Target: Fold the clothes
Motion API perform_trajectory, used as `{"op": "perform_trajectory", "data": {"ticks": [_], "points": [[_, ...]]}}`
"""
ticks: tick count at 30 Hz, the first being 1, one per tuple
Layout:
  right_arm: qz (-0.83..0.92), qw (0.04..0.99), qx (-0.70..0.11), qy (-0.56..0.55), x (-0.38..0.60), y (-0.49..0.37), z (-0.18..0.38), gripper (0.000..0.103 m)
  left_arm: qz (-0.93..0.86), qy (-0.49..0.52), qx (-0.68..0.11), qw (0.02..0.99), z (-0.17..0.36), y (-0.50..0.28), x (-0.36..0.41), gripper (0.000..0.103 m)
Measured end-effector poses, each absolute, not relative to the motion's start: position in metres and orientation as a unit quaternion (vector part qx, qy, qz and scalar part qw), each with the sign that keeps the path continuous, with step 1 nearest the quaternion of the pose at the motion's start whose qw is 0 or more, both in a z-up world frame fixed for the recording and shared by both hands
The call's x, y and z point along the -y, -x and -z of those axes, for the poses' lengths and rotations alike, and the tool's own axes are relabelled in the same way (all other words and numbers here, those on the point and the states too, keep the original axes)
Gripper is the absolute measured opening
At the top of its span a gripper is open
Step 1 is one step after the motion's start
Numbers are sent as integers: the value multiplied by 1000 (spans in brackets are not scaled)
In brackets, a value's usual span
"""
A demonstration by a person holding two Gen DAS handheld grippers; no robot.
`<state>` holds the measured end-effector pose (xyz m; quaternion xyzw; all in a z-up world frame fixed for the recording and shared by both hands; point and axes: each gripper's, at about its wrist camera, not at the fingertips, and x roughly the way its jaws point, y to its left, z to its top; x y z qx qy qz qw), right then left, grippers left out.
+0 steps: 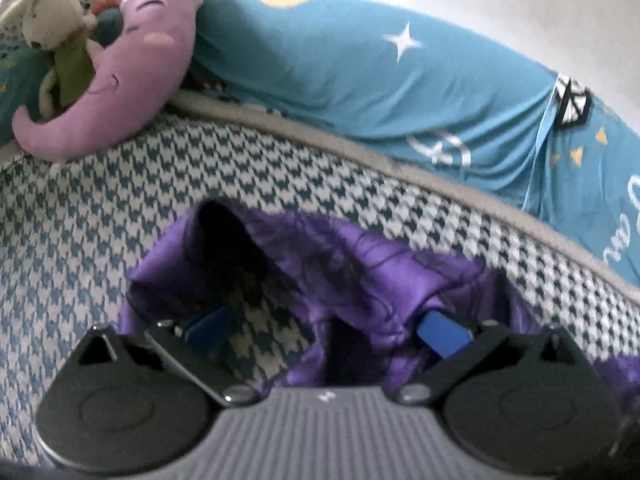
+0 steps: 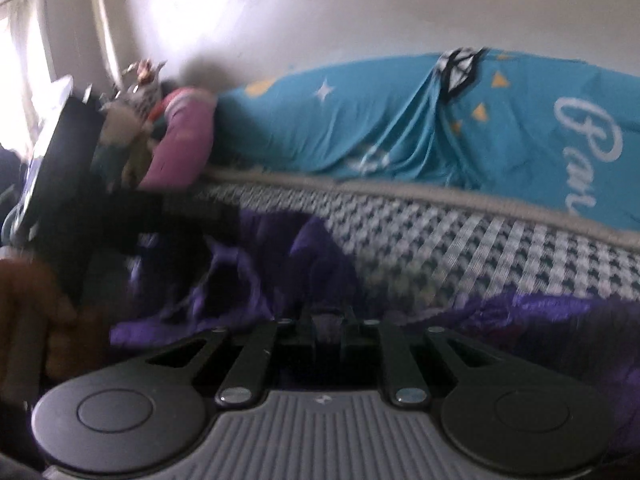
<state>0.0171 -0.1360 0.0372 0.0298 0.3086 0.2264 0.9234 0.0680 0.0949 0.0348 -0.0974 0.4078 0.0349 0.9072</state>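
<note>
A purple garment point(image 1: 360, 264) lies crumpled on the houndstooth bed cover point(image 1: 100, 220). My left gripper point(image 1: 324, 334) is open over it, blue pads point(image 1: 442, 338) wide apart. Cloth drapes around the right pad, and bare cover shows between the jaws. In the right wrist view the same garment point(image 2: 248, 280) spreads across the foreground. My right gripper point(image 2: 328, 320) has its fingers drawn together on a fold of that purple cloth, though the picture is blurred. The left gripper's black body point(image 2: 60, 160) and the hand point(image 2: 32, 304) holding it show at the left edge.
A teal quilt with stars and lettering point(image 1: 360, 76) is bunched along the wall behind the cover. A purple elephant plush point(image 1: 132, 80) and a cream bunny plush point(image 1: 52, 20) sit at the far left. A grey piped seam point(image 2: 400, 192) borders the cover.
</note>
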Motion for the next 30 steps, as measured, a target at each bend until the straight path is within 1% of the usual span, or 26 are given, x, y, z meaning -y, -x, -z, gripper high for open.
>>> {"op": "perform_trajectory", "data": {"ticks": [6,9,11,14,18,25,26,27,30], "points": [[-231,918,-322,-8,133,-4,-26,14,-20,88,-369,925,-49,-62,-82,103],[-238,913,-331,7,132,2,-21,14,-29,95,-364,926,-57,-58,-81,103],[-246,910,-335,17,132,4,-19,16,-38,99,-365,925,-60,-57,-82,103],[-258,904,-340,22,137,7,-22,17,-69,82,-395,912,-53,-63,-82,103],[-284,896,-341,23,144,10,-35,20,-93,86,-439,890,-39,-72,-92,103],[-286,910,-299,-5,145,9,-60,25,-109,68,-466,875,-25,-74,-103,103],[-278,913,-297,-9,144,7,-59,27,-108,68,-468,875,-24,-74,-104,103],[-270,916,-296,-13,142,4,-58,33,-106,68,-468,875,-23,-74,-104,103],[-252,917,-308,-20,136,-10,-46,38,-99,69,-466,877,-24,-72,-104,103]]}}
